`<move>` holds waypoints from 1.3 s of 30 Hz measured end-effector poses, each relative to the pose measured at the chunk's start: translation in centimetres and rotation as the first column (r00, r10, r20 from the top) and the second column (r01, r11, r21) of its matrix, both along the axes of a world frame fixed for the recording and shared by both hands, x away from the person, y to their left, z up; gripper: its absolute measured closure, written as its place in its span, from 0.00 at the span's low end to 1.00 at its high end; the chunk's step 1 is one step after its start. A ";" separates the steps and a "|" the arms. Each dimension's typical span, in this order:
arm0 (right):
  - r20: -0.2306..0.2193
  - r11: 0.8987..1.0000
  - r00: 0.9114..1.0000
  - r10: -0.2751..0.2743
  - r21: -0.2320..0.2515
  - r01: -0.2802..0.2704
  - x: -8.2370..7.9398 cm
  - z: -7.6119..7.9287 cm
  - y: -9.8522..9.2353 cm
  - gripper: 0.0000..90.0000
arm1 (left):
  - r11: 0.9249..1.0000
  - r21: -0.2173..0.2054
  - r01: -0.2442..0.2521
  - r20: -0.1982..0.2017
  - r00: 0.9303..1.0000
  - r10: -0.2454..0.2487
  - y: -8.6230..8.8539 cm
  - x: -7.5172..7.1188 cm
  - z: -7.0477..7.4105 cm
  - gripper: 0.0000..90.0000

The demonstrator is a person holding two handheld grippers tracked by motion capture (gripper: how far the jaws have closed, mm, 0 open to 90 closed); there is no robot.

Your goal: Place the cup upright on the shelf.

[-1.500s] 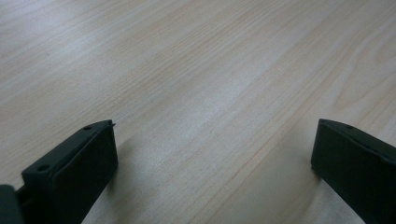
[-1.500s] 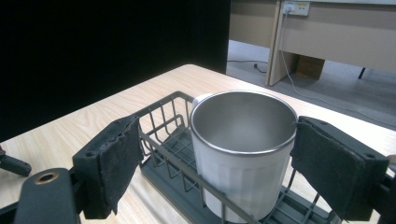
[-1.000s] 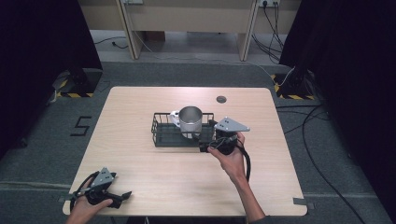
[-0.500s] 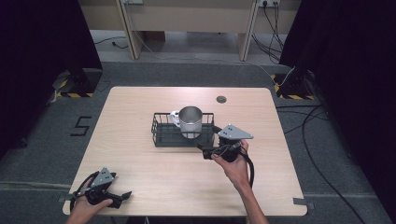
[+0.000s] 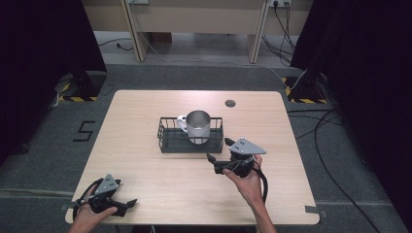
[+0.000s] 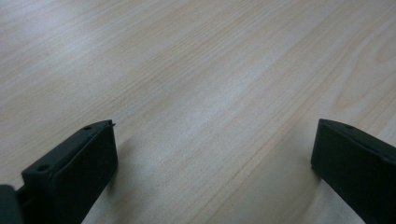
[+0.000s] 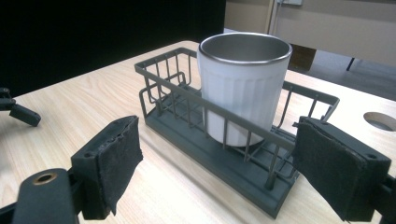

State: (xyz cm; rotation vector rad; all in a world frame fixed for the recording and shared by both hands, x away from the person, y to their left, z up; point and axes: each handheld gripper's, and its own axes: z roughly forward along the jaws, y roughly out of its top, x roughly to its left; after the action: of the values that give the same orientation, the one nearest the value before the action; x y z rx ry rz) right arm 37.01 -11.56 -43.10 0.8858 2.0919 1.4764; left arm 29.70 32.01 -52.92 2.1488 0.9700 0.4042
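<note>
Wooden table [image 5: 145,116], one mug [image 5: 198,126], one wire basket [image 5: 167,138], two grippers [image 5: 219,155] [image 5: 127,206], jaws apart.

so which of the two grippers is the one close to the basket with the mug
The right gripper, held open just in front of the wire basket holding the white mug. The left gripper sits open at the table's near left corner, far from it.

White ribbed mug [image 7: 243,88]: brushed steel inside, shiny metal rim. Dark grey wire basket [image 7: 224,140]: matt coated metal. Pale wooden table [image 5: 145,121]: smooth, fine grain, slight sheen. Right gripper [image 7: 215,172]: 2 rough, frayed black pads [image 7: 119,163].
</note>
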 end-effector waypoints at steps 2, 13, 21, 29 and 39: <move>0.002 1.000 1.000 -0.002 0.006 0.002 -0.3 -0.2 0.0 0.17 | 1.000 0.000 0.000 0.000 1.000 0.000 0.0 0.0 0.0 0.00; -0.010 1.000 1.000 -0.003 0.008 0.003 -1.8 -1.5 -0.3 0.17 | 1.000 0.000 0.000 0.000 1.000 0.000 0.0 0.0 0.0 0.00; -0.024 1.000 1.000 0.004 0.017 -0.003 -2.5 -2.5 -0.6 0.17 | 1.000 0.000 0.000 0.000 1.000 0.000 0.0 0.0 0.0 0.00; -0.050 1.000 0.999 0.007 0.003 -0.007 -3.2 -3.5 -1.0 0.17 | 1.000 0.000 0.000 0.000 1.000 0.000 0.0 0.0 0.0 0.00; -0.091 1.000 0.996 0.004 -0.008 -0.005 -3.9 -5.0 -1.9 0.17 | 1.000 0.001 0.000 0.000 1.000 0.000 0.0 0.0 0.0 0.00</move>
State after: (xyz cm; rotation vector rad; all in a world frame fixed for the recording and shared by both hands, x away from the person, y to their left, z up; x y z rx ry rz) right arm 33.06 -13.48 -48.07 0.9624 2.1642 1.4535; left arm 29.70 32.01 -52.92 2.1496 0.9697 0.4043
